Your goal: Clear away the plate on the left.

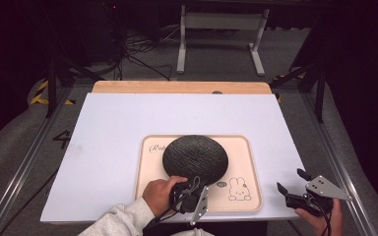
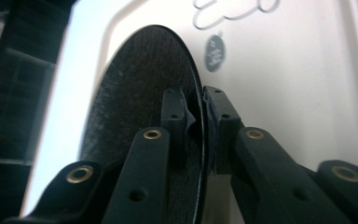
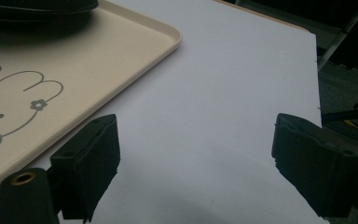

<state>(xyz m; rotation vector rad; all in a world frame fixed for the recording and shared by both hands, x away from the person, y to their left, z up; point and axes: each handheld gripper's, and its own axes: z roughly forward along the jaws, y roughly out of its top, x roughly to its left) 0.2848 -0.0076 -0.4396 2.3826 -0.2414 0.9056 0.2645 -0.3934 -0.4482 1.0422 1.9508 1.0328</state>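
A round black textured plate [image 1: 195, 158] lies on a cream tray [image 1: 249, 162] printed with a rabbit drawing [image 1: 239, 189]. My left gripper [image 1: 193, 187] is at the plate's near edge, held by a hand in a pale sleeve. In the left gripper view its jaws are shut on the plate's rim [image 2: 199, 112], one pad above and one below. My right gripper [image 1: 291, 182] is at the table's front right corner, off the tray. It stands open, and bare white tabletop [image 3: 205, 121] lies between its fingers.
The tray sits at the front middle of a white table [image 1: 128, 128] with a wooden strip [image 1: 177, 87] along its far edge. Metal frame legs [image 1: 221, 34] and cables stand on the floor beyond.
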